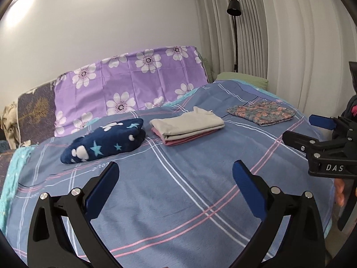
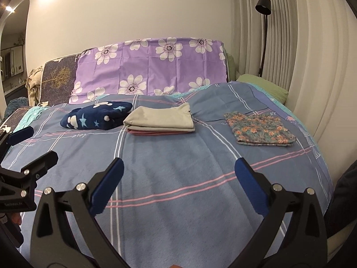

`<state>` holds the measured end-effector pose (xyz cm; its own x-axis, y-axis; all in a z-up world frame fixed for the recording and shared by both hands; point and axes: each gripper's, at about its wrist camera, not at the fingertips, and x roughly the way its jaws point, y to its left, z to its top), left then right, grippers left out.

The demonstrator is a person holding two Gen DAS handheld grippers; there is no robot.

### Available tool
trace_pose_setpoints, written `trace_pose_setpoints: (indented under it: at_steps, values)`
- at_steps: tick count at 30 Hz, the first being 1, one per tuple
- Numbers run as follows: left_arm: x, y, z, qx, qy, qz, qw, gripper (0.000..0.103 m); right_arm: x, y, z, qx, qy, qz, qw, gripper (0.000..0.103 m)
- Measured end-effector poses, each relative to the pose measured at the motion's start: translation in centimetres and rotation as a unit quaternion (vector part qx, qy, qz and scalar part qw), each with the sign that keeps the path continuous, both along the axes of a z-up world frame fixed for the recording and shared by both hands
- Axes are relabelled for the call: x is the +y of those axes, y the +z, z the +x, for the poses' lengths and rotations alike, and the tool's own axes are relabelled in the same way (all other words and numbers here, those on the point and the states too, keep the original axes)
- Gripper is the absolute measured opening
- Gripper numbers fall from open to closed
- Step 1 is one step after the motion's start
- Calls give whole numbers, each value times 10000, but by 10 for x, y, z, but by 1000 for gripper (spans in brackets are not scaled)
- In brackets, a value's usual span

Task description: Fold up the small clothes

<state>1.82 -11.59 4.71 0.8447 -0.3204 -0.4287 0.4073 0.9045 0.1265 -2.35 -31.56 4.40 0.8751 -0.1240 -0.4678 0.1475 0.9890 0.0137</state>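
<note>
Folding looks pretty much done: floral garment (image 2: 260, 129) is laid flat, both the left gripper (image 1: 175, 179) and right gripper (image 2: 178, 176) are held wide and empty, so another piece would be needed next.

You are in a bedroom at home.

You can tell by the big bed (image 2: 178, 167) with its blue checked sheet. Behind it a purple cloth with white flowers (image 2: 151, 67) hangs over the back of the bed. A green pillow (image 2: 263, 86) lies in the far corner. Long pale curtains (image 2: 290, 44) cover the wall on the right, and a black lamp (image 2: 263, 5) on a thin pole stands next to them. Folded clothes lie in a row on the bed: a dark blue fluffy one with stars (image 2: 96, 116), a beige and pink pile (image 2: 160, 119), and a flowery one (image 2: 260, 129).
</note>
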Motion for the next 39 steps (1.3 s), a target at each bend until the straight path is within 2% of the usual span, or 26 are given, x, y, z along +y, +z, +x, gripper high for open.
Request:
trace_pose_setpoints:
  at_steps: [12, 27, 33, 39]
  values:
    - [7, 5, -11, -73, 112, -17, 9999, 102, 3, 0, -13, 20, 3, 67, 10000, 101]
    - [5, -3, -5, 84, 196, 96, 9997, 102, 7, -4, -8, 81, 97, 100, 9999, 101]
    - [4, -5, -8, 31, 161, 163, 9997, 102, 8, -5, -7, 88, 106, 101, 9999, 101]
    - [6, -6, -7, 90, 145, 101, 9998, 102, 8, -6, -7, 114, 103, 90, 9998, 101]
